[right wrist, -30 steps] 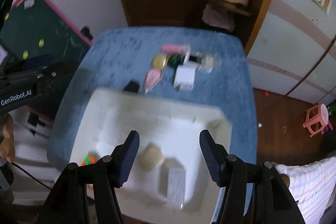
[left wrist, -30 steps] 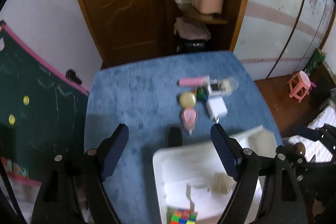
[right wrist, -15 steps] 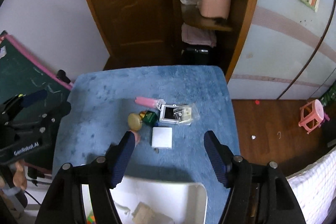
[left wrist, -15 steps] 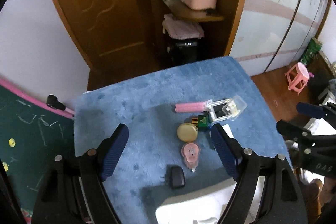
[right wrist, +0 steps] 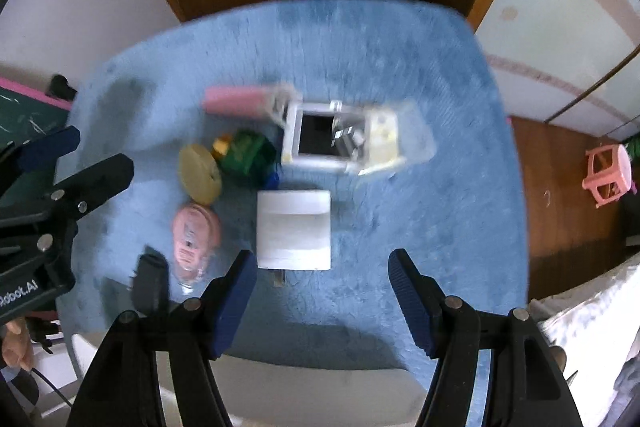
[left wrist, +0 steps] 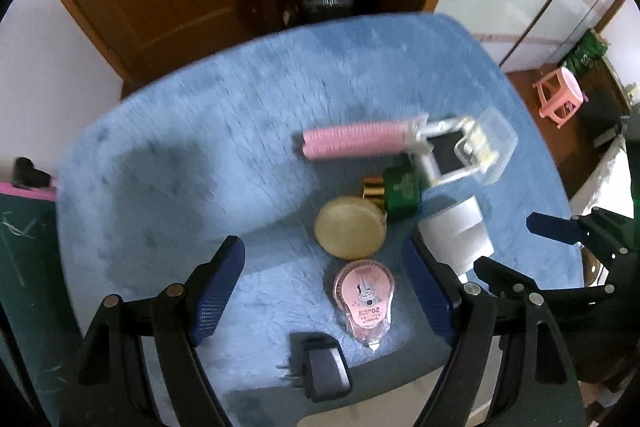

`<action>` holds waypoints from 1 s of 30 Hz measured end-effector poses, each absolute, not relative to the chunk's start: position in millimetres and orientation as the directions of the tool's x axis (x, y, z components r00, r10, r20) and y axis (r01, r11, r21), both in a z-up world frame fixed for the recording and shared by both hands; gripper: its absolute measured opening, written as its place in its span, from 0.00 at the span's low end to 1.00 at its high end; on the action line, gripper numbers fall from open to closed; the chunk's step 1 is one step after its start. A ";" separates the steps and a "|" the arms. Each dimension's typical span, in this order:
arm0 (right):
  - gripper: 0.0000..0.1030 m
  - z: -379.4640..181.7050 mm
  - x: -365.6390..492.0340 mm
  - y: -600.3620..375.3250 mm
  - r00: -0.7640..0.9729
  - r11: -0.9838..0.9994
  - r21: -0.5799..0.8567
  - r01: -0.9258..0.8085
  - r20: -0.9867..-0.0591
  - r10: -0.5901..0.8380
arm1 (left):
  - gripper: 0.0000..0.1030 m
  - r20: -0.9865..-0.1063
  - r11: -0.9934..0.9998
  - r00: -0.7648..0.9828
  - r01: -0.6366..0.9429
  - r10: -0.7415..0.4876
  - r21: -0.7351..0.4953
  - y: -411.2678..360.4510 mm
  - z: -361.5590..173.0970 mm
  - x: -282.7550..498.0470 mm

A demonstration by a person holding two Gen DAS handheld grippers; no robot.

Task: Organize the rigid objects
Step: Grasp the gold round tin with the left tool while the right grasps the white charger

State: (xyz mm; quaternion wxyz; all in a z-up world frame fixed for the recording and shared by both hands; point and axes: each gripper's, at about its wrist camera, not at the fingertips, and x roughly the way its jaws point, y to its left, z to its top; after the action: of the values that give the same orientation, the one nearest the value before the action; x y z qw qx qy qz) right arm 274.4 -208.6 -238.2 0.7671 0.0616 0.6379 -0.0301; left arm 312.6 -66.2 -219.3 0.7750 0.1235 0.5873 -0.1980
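On the blue fuzzy table top (left wrist: pixel 200 155) lies a cluster: a pink ribbed cylinder (left wrist: pixel 356 141), a clear case with a white frame (left wrist: pixel 468 151), a green box (left wrist: pixel 402 193), a round yellowish disc (left wrist: pixel 350 233), a pink correction tape (left wrist: pixel 364 295), a black plug (left wrist: pixel 322 367) and a white adapter (left wrist: pixel 456 233). My left gripper (left wrist: pixel 322 247) hangs open above the disc and the tape, holding nothing. My right gripper (right wrist: pixel 322 255) is open and empty just in front of the white adapter (right wrist: pixel 294 229). Both views are blurred.
A white tray's rim (right wrist: pixel 320 383) shows at the near edge, below the grippers. A green chalkboard (right wrist: pixel 24 111) stands on the left, a pink stool (right wrist: pixel 608 173) on the wooden floor at right, and a wooden door and shelf behind the table. A hand (right wrist: pixel 16 351) is at lower left.
Both grippers have left the space over the white tray and moved forward and down to the cluster, which now looks much larger. The right jaws stand wider than a second ago.
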 end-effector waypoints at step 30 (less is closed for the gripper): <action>0.54 -302.3 299.9 -174.9 0.075 0.991 0.086 0.099 -0.994 0.079 | 0.57 -0.973 0.902 0.109 0.409 -0.201 -0.141 -76.8 -288.4 328.0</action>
State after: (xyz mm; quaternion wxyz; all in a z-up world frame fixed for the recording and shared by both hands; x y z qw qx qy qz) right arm 299.9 -174.9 -302.3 0.7303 0.0656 0.6799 -0.0070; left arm 328.0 -76.8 -288.4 0.7400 0.0817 0.6350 -0.2061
